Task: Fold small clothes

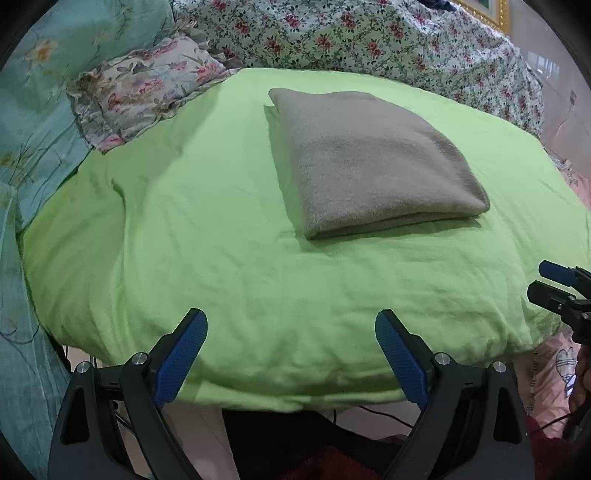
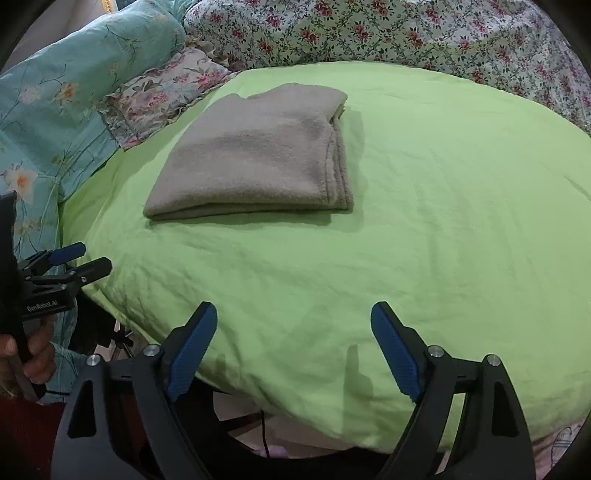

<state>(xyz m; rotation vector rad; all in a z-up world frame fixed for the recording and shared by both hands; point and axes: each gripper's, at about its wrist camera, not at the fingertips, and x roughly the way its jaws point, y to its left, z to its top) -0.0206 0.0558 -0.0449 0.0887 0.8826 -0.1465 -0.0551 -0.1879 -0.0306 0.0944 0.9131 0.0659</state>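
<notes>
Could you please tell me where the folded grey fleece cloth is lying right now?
The folded grey fleece cloth lies on the light green sheet, right of the ruffled floral pillow, beyond both open grippers.

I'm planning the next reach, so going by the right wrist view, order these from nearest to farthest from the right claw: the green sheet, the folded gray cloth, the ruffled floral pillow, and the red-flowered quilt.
1. green sheet, directly under and ahead of the right claw.
2. folded gray cloth, ahead, slightly left.
3. ruffled floral pillow, far left, beyond the cloth.
4. red-flowered quilt, along the back.
</notes>
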